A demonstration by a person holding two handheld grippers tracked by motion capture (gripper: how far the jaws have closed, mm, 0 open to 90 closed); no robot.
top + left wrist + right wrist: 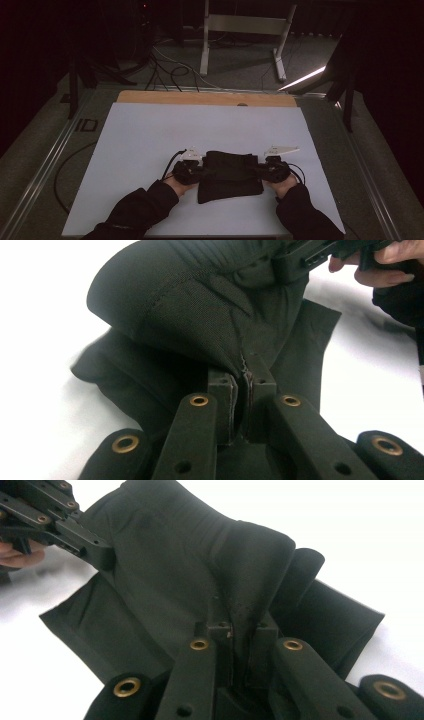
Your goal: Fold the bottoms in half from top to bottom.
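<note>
Black folded cloth point(229, 176) on white surface point(150, 145), near edge.
Left hand-held gripper point(200, 171) and right hand-held gripper point(257, 170) each pinch its top layer.

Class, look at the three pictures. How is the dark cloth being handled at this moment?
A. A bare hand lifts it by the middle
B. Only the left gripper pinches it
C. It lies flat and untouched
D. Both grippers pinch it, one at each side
D: the left gripper and the right gripper each have jaws closed on a fold of the dark cloth, at opposite sides of it.
</note>
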